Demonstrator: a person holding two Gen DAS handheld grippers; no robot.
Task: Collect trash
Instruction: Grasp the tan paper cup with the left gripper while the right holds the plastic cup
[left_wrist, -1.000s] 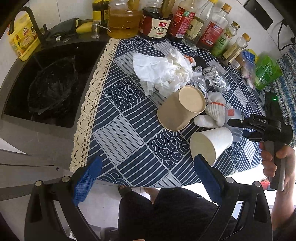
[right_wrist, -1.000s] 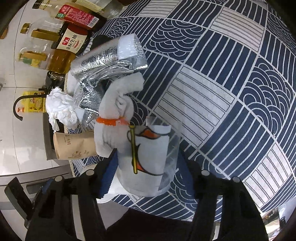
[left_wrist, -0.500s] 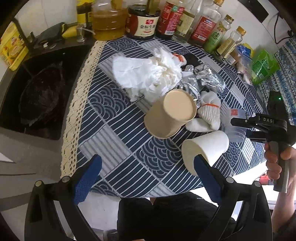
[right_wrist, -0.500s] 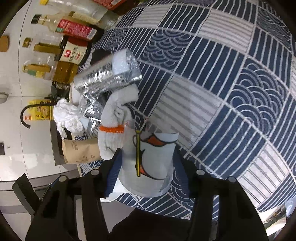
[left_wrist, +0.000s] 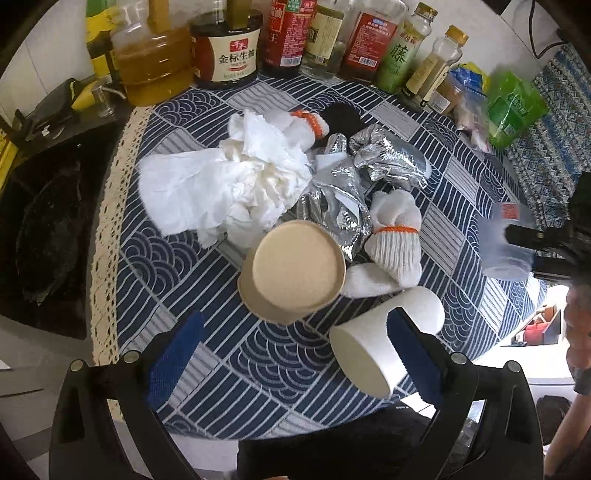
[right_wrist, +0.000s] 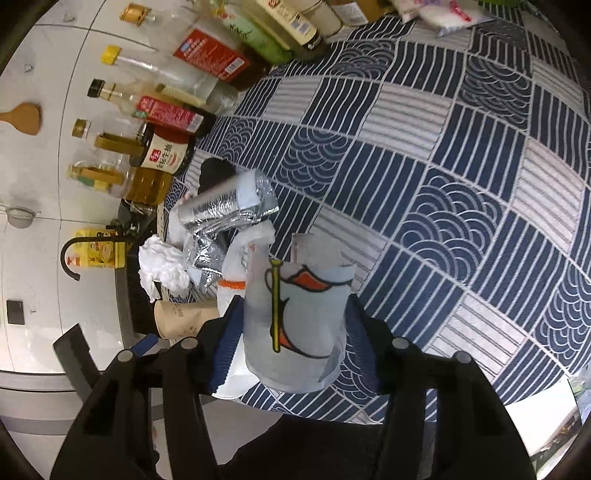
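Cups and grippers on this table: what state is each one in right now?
Clear plastic cup: gripped between the right gripper's jaws.
Brown paper cup: tipped on its side.
White paper cup: on its side, ungripped.
Left gripper: jaws open.

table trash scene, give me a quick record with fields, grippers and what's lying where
right gripper: shut on clear plastic cup
left gripper: open, empty, over the table's near edge
white paper cup: on its side, near edge, by the left gripper's right finger
brown paper cup: tipped over, mid table
crumpled tissue: beyond the brown paper cup
foil wrappers: beside the tissue
work glove: right of the brown paper cup
black bag: in the sink, left of the table
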